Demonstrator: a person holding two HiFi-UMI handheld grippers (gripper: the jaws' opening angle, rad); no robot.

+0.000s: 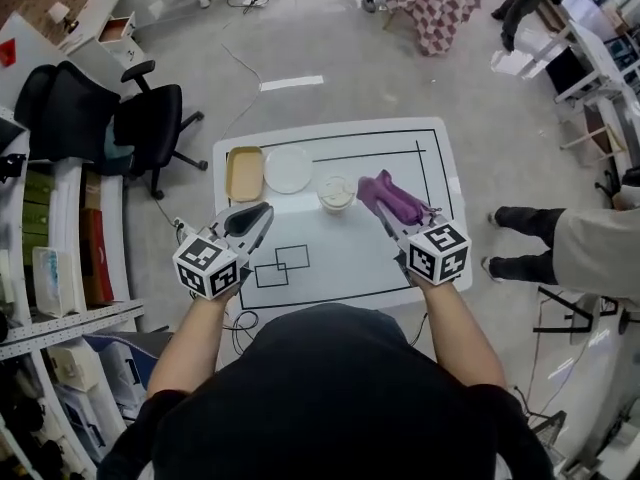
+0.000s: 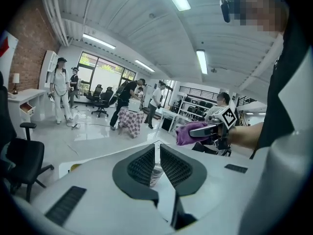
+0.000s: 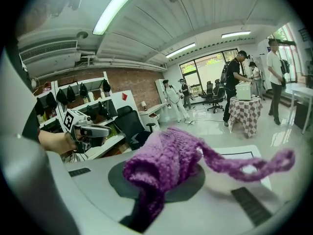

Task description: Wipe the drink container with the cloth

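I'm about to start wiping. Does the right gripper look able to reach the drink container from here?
Probably yes. The right gripper, shut on the purple cloth, hangs close beside the drink container, and nothing stands between them in the head view.

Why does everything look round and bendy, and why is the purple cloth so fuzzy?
Left gripper view: a wide lens bends the ceiling lights and blackens the corners. Right gripper view: same bending; the cloth sits very close, its dangling loop a bit smeared. Head view: sharp, less bent.

White table (image 1: 340, 263) carries a tan tray (image 1: 244, 173), white plate (image 1: 288, 169) and drink container (image 1: 336, 192).
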